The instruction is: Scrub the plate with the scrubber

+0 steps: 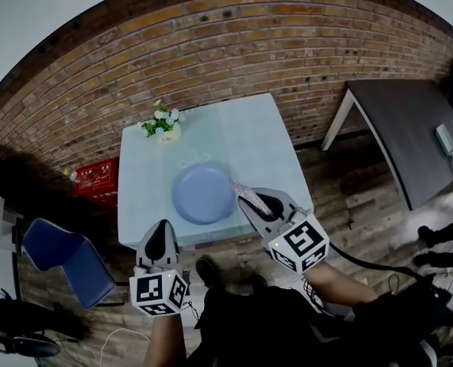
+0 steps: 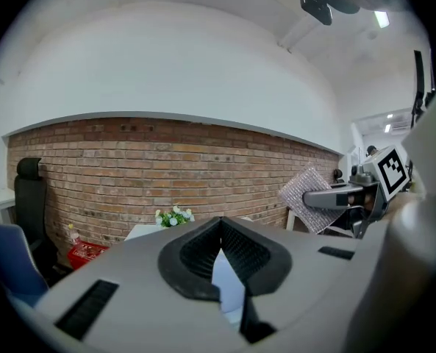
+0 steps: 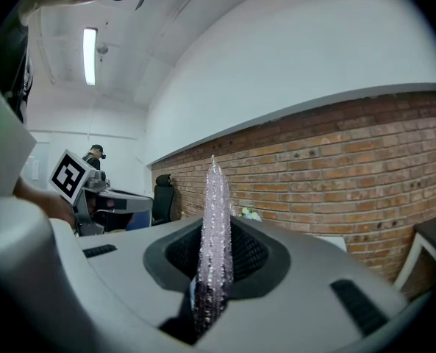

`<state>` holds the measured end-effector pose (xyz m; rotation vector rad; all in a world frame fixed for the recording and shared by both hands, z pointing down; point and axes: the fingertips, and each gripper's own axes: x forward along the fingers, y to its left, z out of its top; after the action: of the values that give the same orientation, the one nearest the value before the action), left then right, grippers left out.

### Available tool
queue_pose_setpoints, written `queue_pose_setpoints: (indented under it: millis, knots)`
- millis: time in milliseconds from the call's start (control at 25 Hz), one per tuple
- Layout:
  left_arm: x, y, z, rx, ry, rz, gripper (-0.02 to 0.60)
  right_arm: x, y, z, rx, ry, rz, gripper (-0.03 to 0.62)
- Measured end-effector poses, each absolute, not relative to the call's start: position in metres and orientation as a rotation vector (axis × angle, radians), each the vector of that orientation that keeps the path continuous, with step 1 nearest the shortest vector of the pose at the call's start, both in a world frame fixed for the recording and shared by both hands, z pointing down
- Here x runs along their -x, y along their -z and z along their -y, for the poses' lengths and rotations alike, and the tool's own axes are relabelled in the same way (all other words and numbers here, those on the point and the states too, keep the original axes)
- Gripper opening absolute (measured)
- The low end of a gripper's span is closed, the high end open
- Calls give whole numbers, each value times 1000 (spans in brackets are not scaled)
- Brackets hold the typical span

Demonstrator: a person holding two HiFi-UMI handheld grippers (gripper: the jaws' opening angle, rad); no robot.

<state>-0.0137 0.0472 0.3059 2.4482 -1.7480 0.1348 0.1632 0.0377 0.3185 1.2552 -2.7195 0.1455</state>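
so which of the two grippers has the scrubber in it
The right gripper: its jaws are clamped on the sparkly scrubber. The left gripper is shut with nothing in it.

Blue plate, sparkly pinkish scrubber, pale blue-green table, red-brown brick wall.

Left gripper jaws together, empty, right gripper jaws clamped on scrubber, both pointing forward
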Motion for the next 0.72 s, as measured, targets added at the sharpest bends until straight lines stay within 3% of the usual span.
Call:
queue_pose_setpoints:
  millis: [720]
  knots:
    - [66, -355, 67, -2457, -154, 1501, 12, -102, -357, 55, -1324, -236, 2553, 61]
